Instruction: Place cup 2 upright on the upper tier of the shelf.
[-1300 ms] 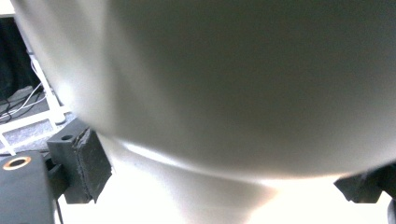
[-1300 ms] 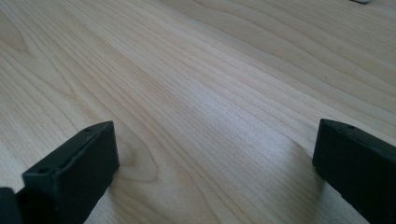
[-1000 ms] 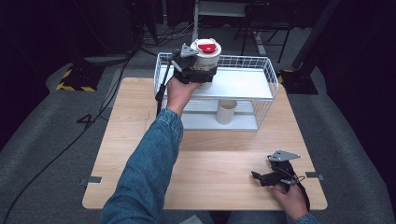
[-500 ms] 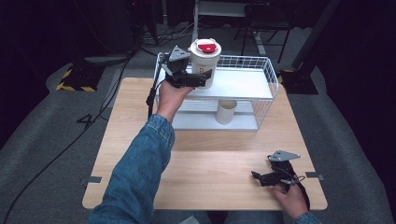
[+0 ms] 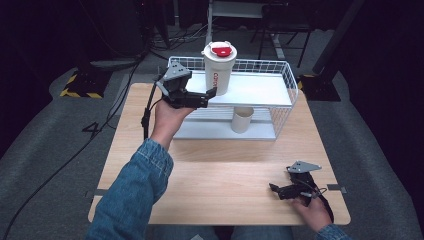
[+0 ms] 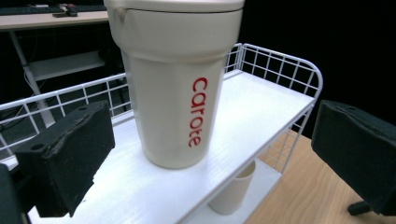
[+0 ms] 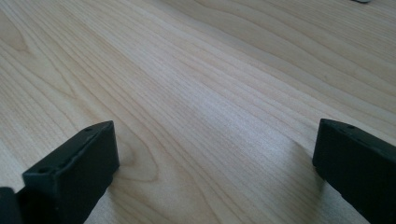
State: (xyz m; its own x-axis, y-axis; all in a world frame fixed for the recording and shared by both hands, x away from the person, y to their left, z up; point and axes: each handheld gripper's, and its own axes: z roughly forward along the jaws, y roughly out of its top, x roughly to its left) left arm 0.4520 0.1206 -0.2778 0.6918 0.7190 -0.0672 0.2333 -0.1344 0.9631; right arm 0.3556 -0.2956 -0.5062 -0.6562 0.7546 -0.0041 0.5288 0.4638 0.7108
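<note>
One wooden table [image 5: 215, 170] carries one white wire rack [image 5: 260, 92] with two shelves. There are two cups: one tall cream tumbler [image 5: 218, 70] with a red-centred lid (the word "carote" runs up its side) on the upper shelf, and one small plain cup [image 5: 242, 120] on the lower shelf. Two tools: the left tool [image 5: 202, 97] and the right tool [image 5: 278, 190].

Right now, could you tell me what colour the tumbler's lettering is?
Red, on the cream tumbler; clearest in the left gripper view.
</note>
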